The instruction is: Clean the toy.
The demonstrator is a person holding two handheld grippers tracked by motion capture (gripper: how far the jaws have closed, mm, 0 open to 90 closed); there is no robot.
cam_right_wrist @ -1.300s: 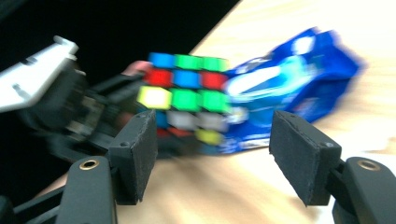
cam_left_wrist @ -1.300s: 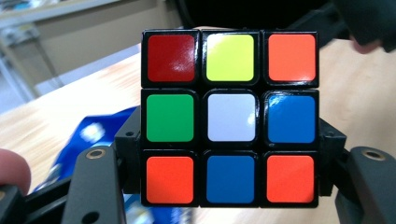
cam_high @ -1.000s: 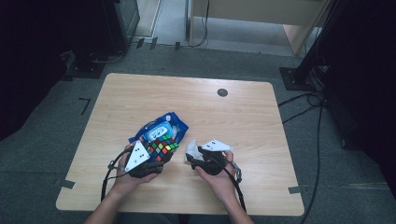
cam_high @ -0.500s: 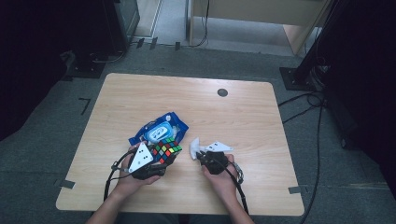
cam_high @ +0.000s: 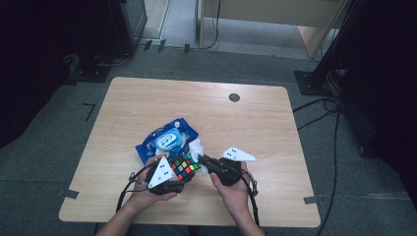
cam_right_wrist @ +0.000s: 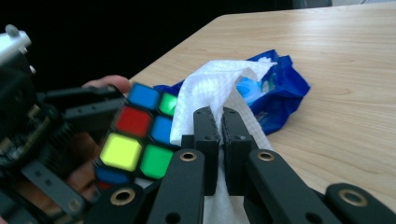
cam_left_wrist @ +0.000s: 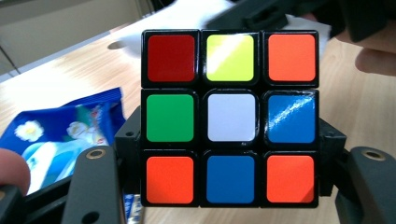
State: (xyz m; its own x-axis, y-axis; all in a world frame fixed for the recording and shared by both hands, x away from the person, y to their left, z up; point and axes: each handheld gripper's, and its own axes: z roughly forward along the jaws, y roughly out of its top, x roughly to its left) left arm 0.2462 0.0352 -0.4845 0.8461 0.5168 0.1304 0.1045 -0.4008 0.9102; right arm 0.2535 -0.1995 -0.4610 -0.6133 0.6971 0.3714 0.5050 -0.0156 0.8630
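1. Left gripper (cam_high: 179, 178): its fingers stand well apart, one on each side of the puzzle cube (cam_left_wrist: 231, 119), and clamp it between them; in the left gripper view the cube's face shows nine stickers, white at the middle; the cube sits above the near part of the surface (cam_high: 275, 123), just in front of the person's left hand (cam_high: 142, 196).
2. Right gripper (cam_right_wrist: 220, 126): its fingers have just been closing and now stand all but touching, pinching a white wipe (cam_right_wrist: 212, 88) between them; the wipe rises above the fingertips and hangs down between the finger arms.
3. Wipe and cube: in the high view the wipe lies just beside the cube's right edge; whether it touches the cube cannot be told.
4. Blue wipe packet (cam_high: 167, 140): it lies flat on the surface just beyond the cube, its flap area pale; in the right gripper view the wipe runs back toward the packet's opening.
5. Right hand (cam_high: 235, 189): it grips the gripper body near the surface's near edge.
6. A small dark round mark (cam_high: 234, 97) sits on the far part of the surface, well apart from the work.
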